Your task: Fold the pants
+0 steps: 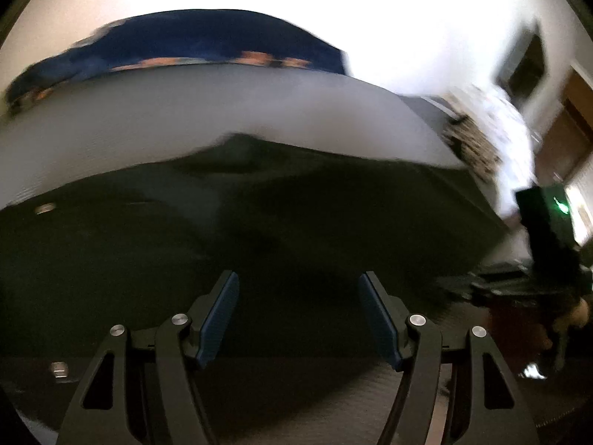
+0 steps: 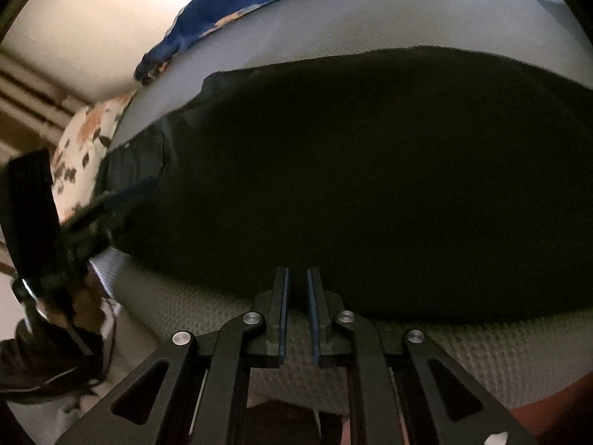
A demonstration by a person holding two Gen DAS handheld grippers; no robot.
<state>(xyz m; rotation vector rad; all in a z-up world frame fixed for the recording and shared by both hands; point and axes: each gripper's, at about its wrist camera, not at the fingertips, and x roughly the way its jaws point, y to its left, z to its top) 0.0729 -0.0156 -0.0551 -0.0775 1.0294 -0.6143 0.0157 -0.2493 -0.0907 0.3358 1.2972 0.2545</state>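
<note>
The dark pants [image 2: 370, 185] lie flat on the bed [image 2: 370, 22], look soft and floppy, best pinched at an edge, the left gripper [image 1: 298, 289] open, the right gripper [image 2: 296, 282] almost closed and empty.

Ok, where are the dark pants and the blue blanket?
dark pants [image 2: 370, 185], right wrist view, middle of the spread fabric.
blue blanket [image 1: 207, 40], left wrist view, its plain blue part.
</note>
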